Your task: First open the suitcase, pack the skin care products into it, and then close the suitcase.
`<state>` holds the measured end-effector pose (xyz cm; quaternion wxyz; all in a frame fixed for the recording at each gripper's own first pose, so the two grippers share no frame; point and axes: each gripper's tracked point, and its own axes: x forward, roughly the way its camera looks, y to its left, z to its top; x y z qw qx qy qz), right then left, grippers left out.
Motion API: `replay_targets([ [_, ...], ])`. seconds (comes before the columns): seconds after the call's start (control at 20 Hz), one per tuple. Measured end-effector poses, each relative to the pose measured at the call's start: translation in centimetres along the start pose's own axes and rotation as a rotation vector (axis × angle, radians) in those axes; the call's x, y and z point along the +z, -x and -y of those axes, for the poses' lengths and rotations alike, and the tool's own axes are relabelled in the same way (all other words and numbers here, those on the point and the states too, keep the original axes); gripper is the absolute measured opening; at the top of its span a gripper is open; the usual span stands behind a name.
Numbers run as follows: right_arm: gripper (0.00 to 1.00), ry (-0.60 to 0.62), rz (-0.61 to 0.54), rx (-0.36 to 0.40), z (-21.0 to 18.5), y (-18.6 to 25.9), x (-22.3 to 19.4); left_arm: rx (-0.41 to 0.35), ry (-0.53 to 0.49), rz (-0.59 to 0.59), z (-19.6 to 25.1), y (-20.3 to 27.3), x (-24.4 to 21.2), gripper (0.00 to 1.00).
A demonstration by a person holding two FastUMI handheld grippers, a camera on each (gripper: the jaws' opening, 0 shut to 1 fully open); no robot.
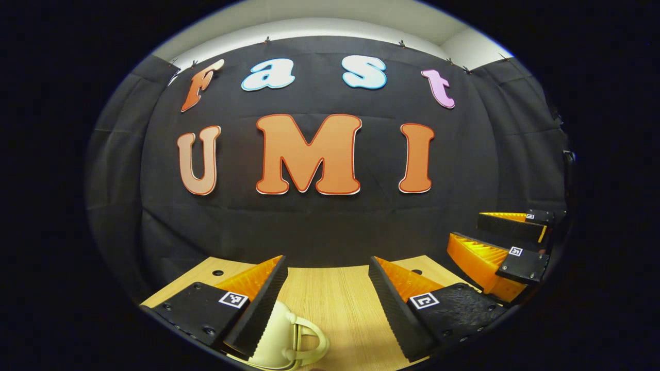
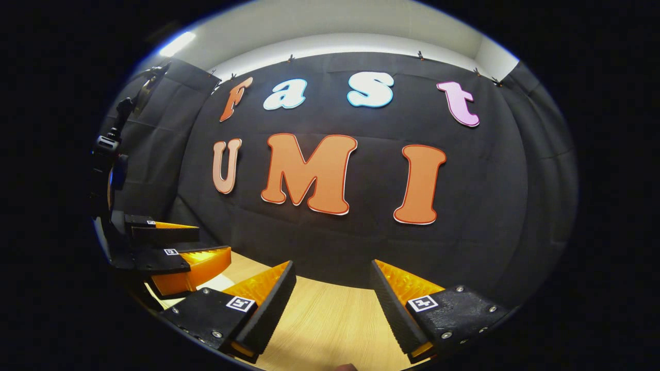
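Both grippers are raised and point at the booth's back wall, over a wooden table (image 1: 330, 293).

Left gripper (image 1: 326, 304): jaws spread wide, nothing between them. Just beside its left finger, at the bottom of the left gripper view, sits a cream rounded object with a looped handle (image 1: 289, 340). This looks like the corner and handle of the suitcase, but too little of it is visible to be sure, and whether the finger touches it cannot be told. Open or closed also cannot be told from this sliver.

Right gripper (image 2: 332, 304): jaws likewise apart, empty, bare tabletop between the fingers.

Task progress, judged from these frames: either very start or very end. No skin care products are visible on the table or in either gripper, so packing status is unknown. With both grippers released and lifted away from the work, nothing is being handled at this moment. If this is the start, all three steps are left: open, pack, close.

View differences: the left gripper view has the cream object and, at far right, the right gripper seen side-on, fingers parted. The right gripper view has the left gripper (image 2: 175, 247) at far left, also parted, plus a pale patch on the table beneath it, possibly the same cream object, and a dark mount on the side wall.
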<state>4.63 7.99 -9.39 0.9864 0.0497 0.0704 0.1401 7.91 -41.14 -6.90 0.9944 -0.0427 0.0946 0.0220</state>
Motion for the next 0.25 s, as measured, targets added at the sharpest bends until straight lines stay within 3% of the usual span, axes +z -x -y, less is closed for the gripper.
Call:
replay_targets([
  [0.25, 0.92, 0.012, 0.001, 0.006, -0.18, 0.09, -0.03, 0.007, 0.019, -0.022, 0.10, -0.17, -0.56, 0.98],
])
